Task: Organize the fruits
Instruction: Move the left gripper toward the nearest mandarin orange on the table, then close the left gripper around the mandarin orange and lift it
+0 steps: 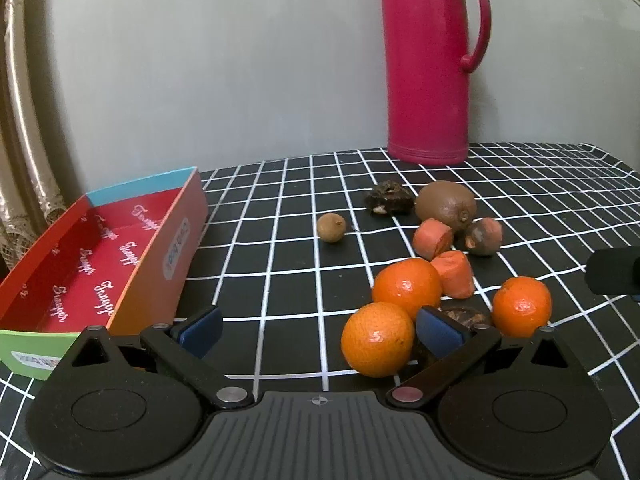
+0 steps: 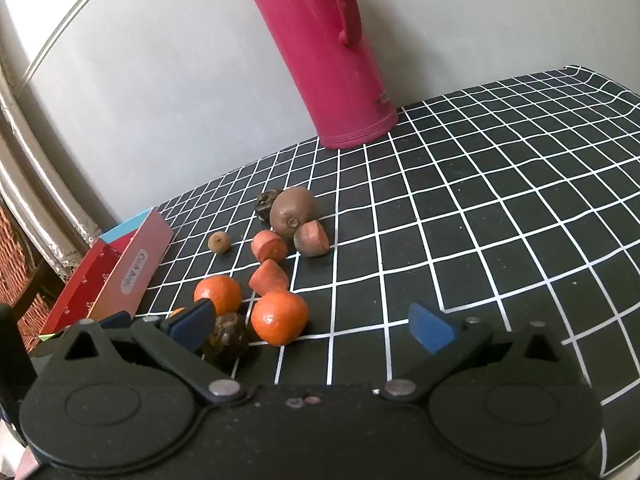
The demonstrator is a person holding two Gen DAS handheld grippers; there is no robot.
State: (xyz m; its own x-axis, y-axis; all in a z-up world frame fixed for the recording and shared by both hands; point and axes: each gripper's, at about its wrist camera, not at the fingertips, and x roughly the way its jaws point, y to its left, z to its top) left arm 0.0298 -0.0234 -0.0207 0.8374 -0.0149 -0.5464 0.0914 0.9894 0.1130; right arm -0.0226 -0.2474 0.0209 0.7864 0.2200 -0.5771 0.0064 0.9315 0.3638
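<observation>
Three oranges lie on the checked cloth: one [image 1: 378,340] against the inner side of my left gripper's right pad, one [image 1: 407,286] behind it, one [image 1: 521,306] further right. Beyond them are two carrot pieces [image 1: 454,274], a kiwi [image 1: 446,204], a small longan [image 1: 331,227] and a dark dried fruit [image 1: 388,199]. The red cardboard box [image 1: 100,264] sits empty at the left. My left gripper [image 1: 320,332] is open and holds nothing. My right gripper [image 2: 312,326] is open too, with an orange [image 2: 280,318] and a dark round fruit [image 2: 228,336] near its left pad.
A tall pink thermos [image 1: 428,60] stands at the back by the grey wall. The black-and-white checked cloth [image 2: 480,220] stretches bare to the right of the fruit. A reddish-brown cut fruit [image 2: 312,238] leans by the kiwi [image 2: 294,210]. A wicker surface [image 2: 16,264] shows at far left.
</observation>
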